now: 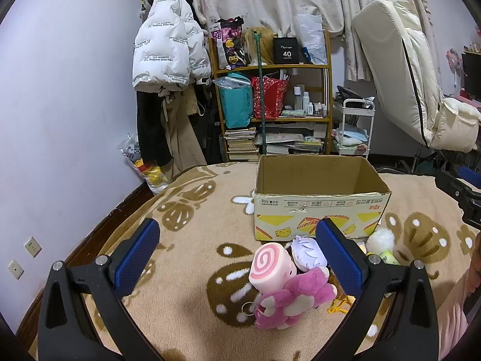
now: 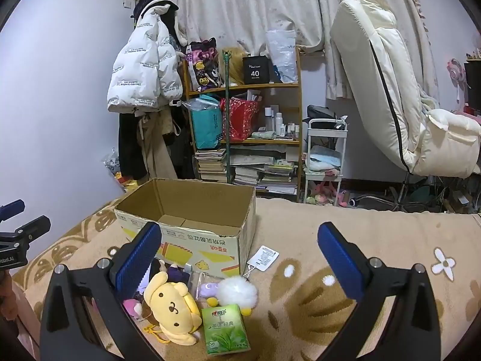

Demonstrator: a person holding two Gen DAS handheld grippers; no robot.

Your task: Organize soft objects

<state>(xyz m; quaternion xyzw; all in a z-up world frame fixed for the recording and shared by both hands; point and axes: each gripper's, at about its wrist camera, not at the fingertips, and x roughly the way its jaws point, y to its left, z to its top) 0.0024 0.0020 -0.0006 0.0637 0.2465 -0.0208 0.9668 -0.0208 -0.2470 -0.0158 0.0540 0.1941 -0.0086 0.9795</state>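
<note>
Both grippers spread wide above a heap of soft toys in front of one open cardboard box

The left gripper [image 1: 237, 258] hovers with blue pads [image 1: 136, 255] parted, holding nothing, the pink plush [image 1: 293, 297] and swirl-topped toy [image 1: 270, 267] low centre between them; the right gripper [image 2: 237, 261] is likewise spread and holds nothing, with the yellow dog plush [image 2: 173, 307], green tissue pack [image 2: 225, 328] and white pompom [image 2: 237, 290] at lower centre. Beyond, mid-frame on the patterned blanket [image 2: 315, 300], stands the cardboard box [image 2: 192, 219]; one bookshelf [image 2: 246, 126] and one cream chair [image 2: 390, 96] fill the upper frame
</note>
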